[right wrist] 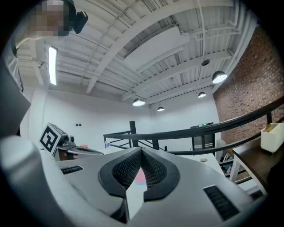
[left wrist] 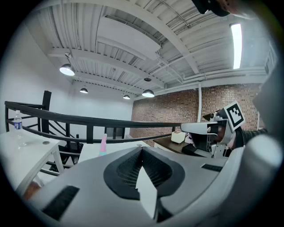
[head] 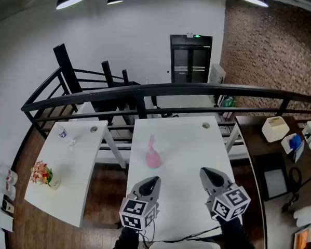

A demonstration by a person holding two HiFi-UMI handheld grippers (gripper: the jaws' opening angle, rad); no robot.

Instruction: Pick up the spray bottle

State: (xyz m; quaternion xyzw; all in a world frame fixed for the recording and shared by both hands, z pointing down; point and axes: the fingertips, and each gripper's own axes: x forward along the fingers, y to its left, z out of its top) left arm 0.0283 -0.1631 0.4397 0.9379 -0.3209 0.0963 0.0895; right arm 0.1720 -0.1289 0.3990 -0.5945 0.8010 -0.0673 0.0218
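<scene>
A pink spray bottle (head: 152, 153) stands upright near the middle of the white table (head: 185, 146). Both grippers hover over the table's near end, short of the bottle. My left gripper (head: 151, 181) is shut and empty, just near-side of the bottle. My right gripper (head: 207, 172) is also shut and empty, off to the bottle's right. In the left gripper view the bottle (left wrist: 103, 146) shows to the left of the shut jaws (left wrist: 142, 149). In the right gripper view a patch of the pink bottle (right wrist: 140, 176) shows through the hollow behind the shut jaw tips (right wrist: 141, 150).
A black railing (head: 159, 90) runs behind the table. A second white table (head: 69, 167) at left carries a water bottle (head: 62, 132) and flowers (head: 41, 174). A brown desk at right holds a white box (head: 275, 128).
</scene>
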